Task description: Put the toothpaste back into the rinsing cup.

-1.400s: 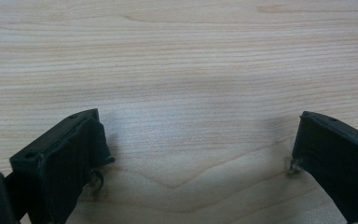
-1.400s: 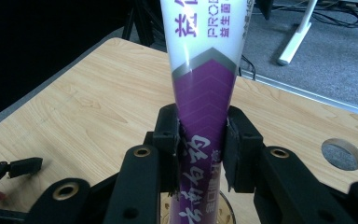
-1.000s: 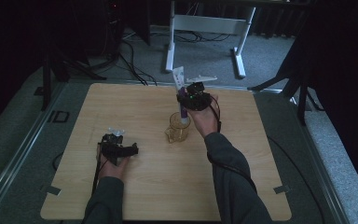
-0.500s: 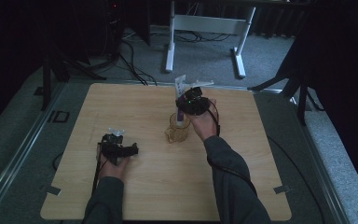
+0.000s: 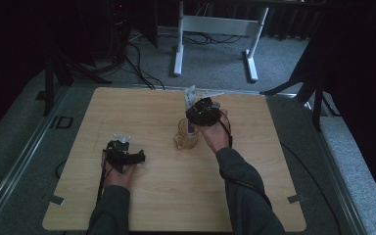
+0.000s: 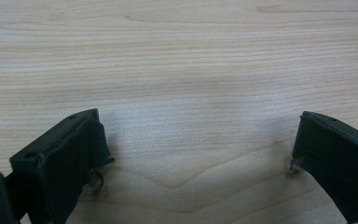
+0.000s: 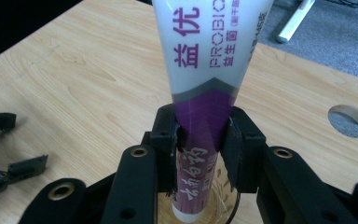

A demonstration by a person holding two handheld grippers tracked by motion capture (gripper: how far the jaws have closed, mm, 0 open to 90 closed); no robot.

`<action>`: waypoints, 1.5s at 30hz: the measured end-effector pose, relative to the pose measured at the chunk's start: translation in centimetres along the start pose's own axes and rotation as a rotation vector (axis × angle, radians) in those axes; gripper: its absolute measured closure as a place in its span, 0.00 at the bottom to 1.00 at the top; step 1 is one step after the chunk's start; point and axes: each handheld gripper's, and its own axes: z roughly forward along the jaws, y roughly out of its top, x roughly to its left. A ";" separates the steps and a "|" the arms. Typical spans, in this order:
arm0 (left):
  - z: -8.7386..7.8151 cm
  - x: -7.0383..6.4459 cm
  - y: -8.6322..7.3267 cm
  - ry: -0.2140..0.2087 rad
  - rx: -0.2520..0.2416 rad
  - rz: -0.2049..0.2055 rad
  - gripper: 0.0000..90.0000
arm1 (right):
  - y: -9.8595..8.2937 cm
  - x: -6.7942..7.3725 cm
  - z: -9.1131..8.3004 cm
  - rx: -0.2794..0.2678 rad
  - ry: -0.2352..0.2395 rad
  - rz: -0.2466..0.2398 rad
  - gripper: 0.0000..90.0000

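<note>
A white and purple tube (image 7: 205, 70) with printed lettering stands upright, and my right gripper (image 7: 200, 135) is shut on its purple lower part. The tube's bottom end sits inside a clear glass cup (image 7: 223, 205) directly below the jaws. In the high view the right gripper (image 5: 194, 119) holds the tube (image 5: 190, 95) over the cup (image 5: 187, 136) near the table's middle. My left gripper (image 5: 136, 156) rests on the wood at the front left, well apart from the cup. Its jaws (image 6: 198, 135) stand wide open over bare wood, with nothing between them.
The wooden table (image 5: 254, 196) has a round hole (image 7: 349, 120) near its far right side. A white desk frame (image 5: 215, 24) and cables lie on the floor beyond the far edge. Dark stands flank the table.
My right gripper has come down with the tube, so its lower end now sits in the cup. The left gripper and the cup have stayed put.
</note>
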 end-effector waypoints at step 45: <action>0.0 0.0 0.0 -0.001 0.000 0.001 0.02 | -6.8 -3.3 -4.8 -0.001 -0.011 0.006 0.56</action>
